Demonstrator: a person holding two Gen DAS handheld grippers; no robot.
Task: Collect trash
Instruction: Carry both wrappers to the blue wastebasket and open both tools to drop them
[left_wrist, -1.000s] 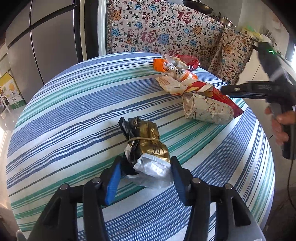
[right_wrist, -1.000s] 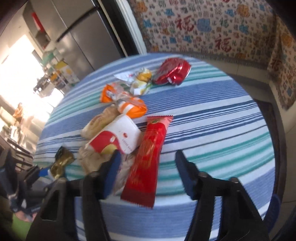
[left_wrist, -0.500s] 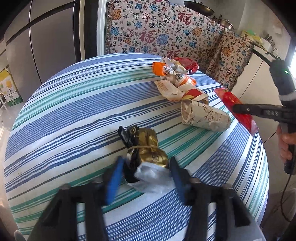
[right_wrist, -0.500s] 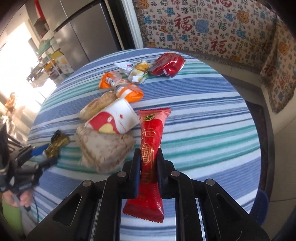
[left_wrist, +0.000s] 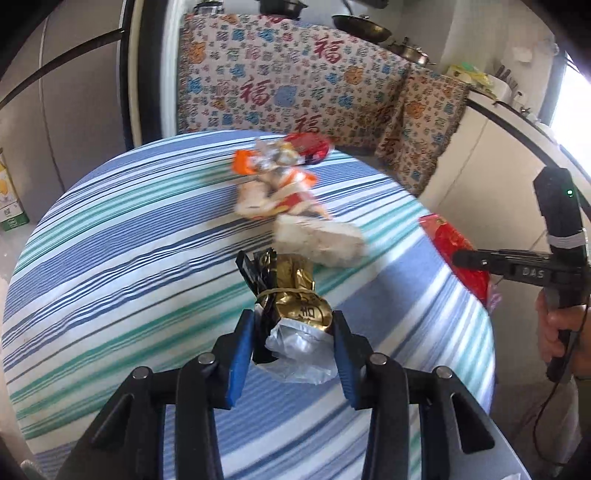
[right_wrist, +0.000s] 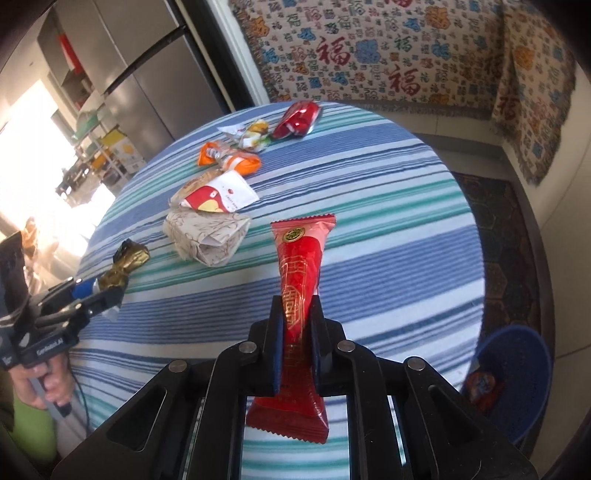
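My left gripper (left_wrist: 293, 339) is shut on a gold and black wrapper (left_wrist: 295, 295) with a silver inner end, lifted a little off the striped table (left_wrist: 110, 251). In the right wrist view the same gripper (right_wrist: 92, 291) holds that gold wrapper (right_wrist: 123, 264) at the table's left edge. My right gripper (right_wrist: 297, 332) is shut on a long red wrapper (right_wrist: 301, 273), held above the table. It shows at the right of the left wrist view (left_wrist: 456, 254).
A patterned paper bag (right_wrist: 207, 236), a white and red wrapper (right_wrist: 218, 194), an orange wrapper (right_wrist: 231, 160), a small white wrapper (right_wrist: 247, 134) and a shiny red wrapper (right_wrist: 297, 118) lie on the table. A blue bin (right_wrist: 517, 373) stands on the floor at the right.
My left gripper has closed on the gold wrapper and raised it. My right gripper, shut on the red wrapper half a second ago, has lifted it higher and toward the right.
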